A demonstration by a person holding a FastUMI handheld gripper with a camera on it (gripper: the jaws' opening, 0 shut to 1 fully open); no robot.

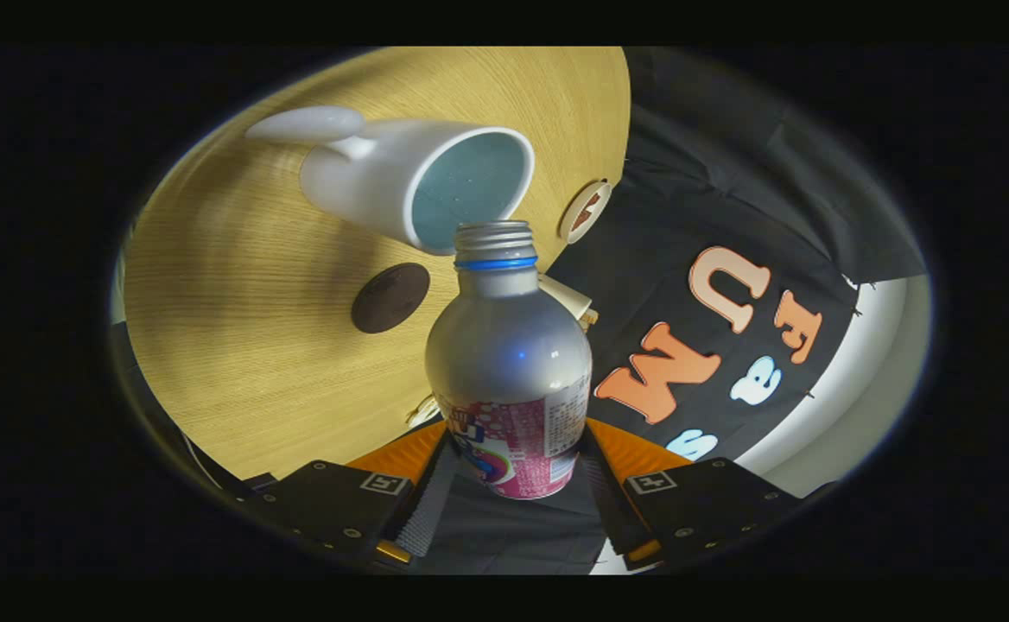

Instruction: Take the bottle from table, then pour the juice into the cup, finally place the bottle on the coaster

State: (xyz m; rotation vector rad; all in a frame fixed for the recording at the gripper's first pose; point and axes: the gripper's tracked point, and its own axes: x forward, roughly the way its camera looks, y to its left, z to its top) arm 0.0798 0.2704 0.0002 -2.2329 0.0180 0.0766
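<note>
The gripper [513, 471] has its two fingers closed in on the lower part of the bottle [509, 371], one pressing each side of the labelled body, so the bottle is pinched firmly between them. The bottle's long axis runs straight away from the fingers, with its base near them and its open, threaded neck pointing forward. No cap is on the neck, and a blue ring sits just below the thread.

Going from left to right: the wooden table [237, 328] lies tilted across the view beyond the fingers. On it, a dark round coaster [390, 297] sits just to the left of the bottle's shoulder, apart from it. The white cup [409, 181] stands further on, its handle on the far left side and its mouth facing the bottle. The bottle's neck is right at the cup's rim, touching it or just short of it. To the right, a small round disc [585, 211] lies at the table's edge.
</note>
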